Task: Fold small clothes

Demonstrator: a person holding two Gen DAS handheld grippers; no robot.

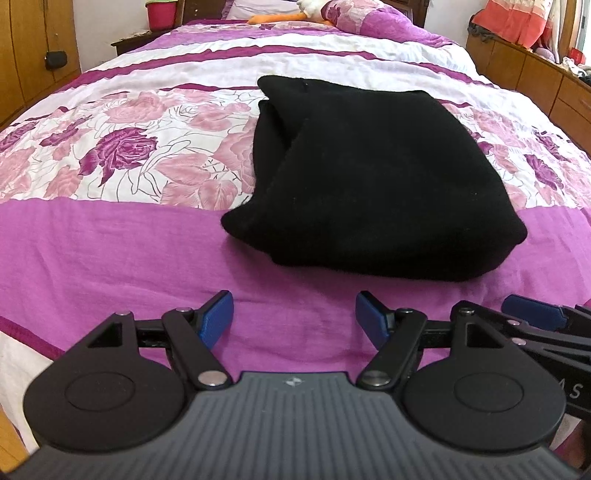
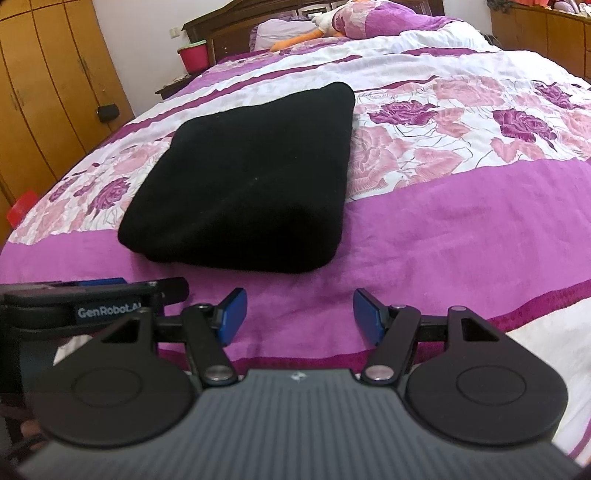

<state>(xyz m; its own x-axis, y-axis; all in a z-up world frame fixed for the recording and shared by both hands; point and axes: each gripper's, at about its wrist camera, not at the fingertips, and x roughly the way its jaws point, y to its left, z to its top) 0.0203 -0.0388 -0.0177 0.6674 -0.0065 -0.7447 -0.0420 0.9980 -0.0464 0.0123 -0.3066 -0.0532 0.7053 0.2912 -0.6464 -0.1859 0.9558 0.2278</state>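
**Folded and let go, tongs drawn back to the near edge**

Left tongs (image 1: 294, 314): blue pads apart, nothing between them, hovering low over the plain purple band at the near edge of the bed (image 1: 110, 258). Right tongs (image 2: 300, 314): likewise spread wide and empty, level with the other pair and just beside them, one pair's frame poking into the other's view. Both aimed forward along the bed, roughly flat, short of the cloth and not touching it.

Beyond the tips: black garment (image 1: 373, 177), lying as a thick, roughly square bundle where the purple band meets the flowered stripe, near the middle of the bed's width. Layers visible along its left side, right side and near edge rounded and closed. Looks folded already; probably little left beyond a final tidy or a next piece, though no other clothing in view. Farther off, pillows (image 2: 373, 18) at the head end.
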